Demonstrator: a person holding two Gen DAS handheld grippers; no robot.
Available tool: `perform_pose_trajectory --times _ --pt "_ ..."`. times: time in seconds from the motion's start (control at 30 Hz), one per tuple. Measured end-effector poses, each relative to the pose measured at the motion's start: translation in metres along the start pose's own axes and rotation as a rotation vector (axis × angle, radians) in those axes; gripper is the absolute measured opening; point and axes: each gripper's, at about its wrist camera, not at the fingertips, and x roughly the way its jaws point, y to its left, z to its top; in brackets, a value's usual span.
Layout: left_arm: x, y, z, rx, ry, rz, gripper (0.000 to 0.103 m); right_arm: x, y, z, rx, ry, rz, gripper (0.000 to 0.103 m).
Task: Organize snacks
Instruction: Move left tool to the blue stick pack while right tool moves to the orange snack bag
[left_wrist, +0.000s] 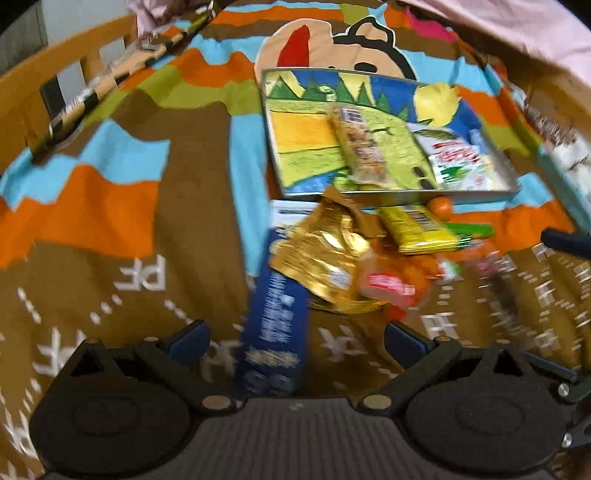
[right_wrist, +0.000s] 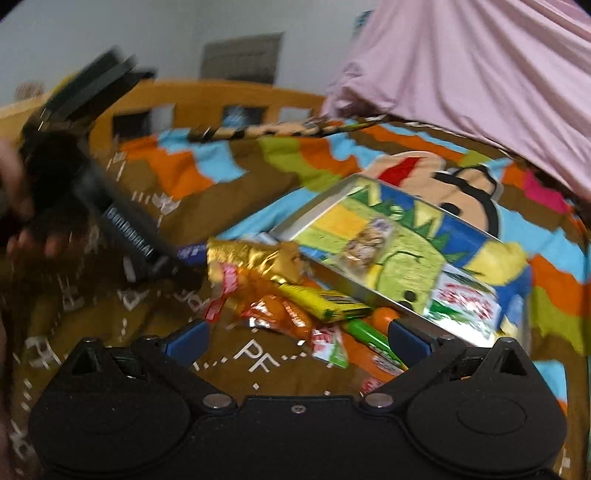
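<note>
We hold both grippers wide open and empty: left gripper (left_wrist: 295, 338), right gripper (right_wrist: 297, 336). Two snacks lie in the tray (left_wrist: 388, 194); the snack pile (left_wrist: 354, 254) waits beside it. Next, we think, grab the blue packet (left_wrist: 275, 321).

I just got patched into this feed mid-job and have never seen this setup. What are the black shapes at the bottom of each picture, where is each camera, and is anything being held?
No robot here: a person holds a two-finger gripper in each hand, with a fisheye camera on each looking forward along its fingers. The black shapes are the gripper bodies.

The left wrist view shows the left gripper, open and empty, above a blue packet. The right wrist view shows the right gripper, also open and empty; the left one appears there at upper left.

Everything lies on a colourful bedspread. A metal tray holds a snack bar and a white packet. In front of it lies a loose pile: a gold wrapper, a yellow packet and orange wrappers.
</note>
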Motion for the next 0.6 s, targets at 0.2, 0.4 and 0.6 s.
perform_pose_trajectory --times 0.2,0.4,0.6 --pt "0.008 0.011 -0.001 -0.02 -0.02 -0.032 0.097 0.038 -0.002 -0.003 0.178 0.114 0.14 0.102" --pt "0.017 -0.002 0.0 0.077 -0.035 -0.035 0.078 0.051 -0.013 -0.007 0.224 0.075 0.053 0.102" --pt "0.022 -0.007 0.0 0.109 -0.044 -0.027 0.066 0.066 -0.011 -0.002 0.152 0.034 0.066 0.102"
